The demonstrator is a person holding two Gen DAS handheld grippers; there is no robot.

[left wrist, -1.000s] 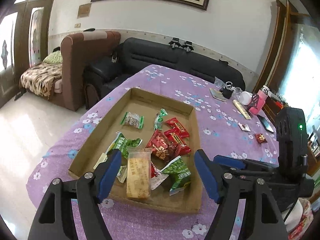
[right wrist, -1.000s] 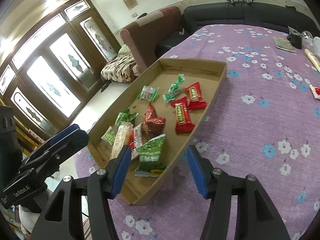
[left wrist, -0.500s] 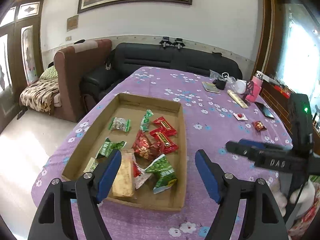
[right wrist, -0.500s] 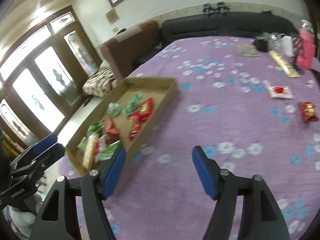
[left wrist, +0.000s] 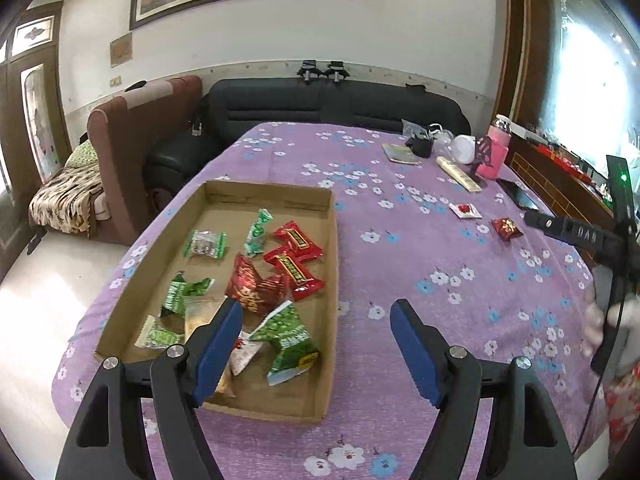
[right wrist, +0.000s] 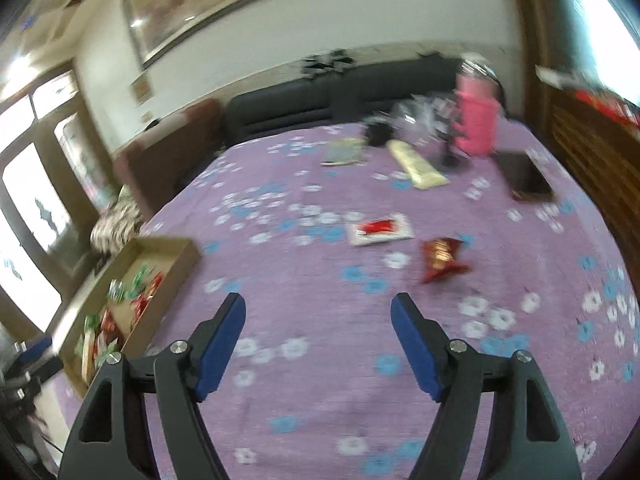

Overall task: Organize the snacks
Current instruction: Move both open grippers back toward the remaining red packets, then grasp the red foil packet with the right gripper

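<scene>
Mostly purple: a flower-print tablecloth [left wrist: 400, 272] covers the whole table. On its left part sits a shallow cardboard tray [left wrist: 334, 280], the biggest item, holding the sorted snacks: two red bar wrappers [left wrist: 294, 256] side by side, a red pouch with gold print [left wrist: 252, 290], a green pea packet [left wrist: 290, 338] near the front wall, smaller green packs [left wrist: 182, 292] toward the left wall, and a clear-and-green candy [left wrist: 205, 243] farther back. Left gripper [left wrist: 316, 338] hangs over the tray's near right corner, jaws spread, nothing between them. Right gripper [right wrist: 318, 334] is over bare cloth, jaws opening, also empty; that view is motion-blurred. Clutter at the far right edge: pink bottle [right wrist: 476, 120], dark phone [right wrist: 524, 176], long cream packet [right wrist: 418, 164]. Two snacks are still loose on the cloth, well away from the tray: a white sachet with red centre [right wrist: 380, 230], and just beside it a small red-gold packet [right wrist: 442, 258], ahead and right of the right gripper.
</scene>
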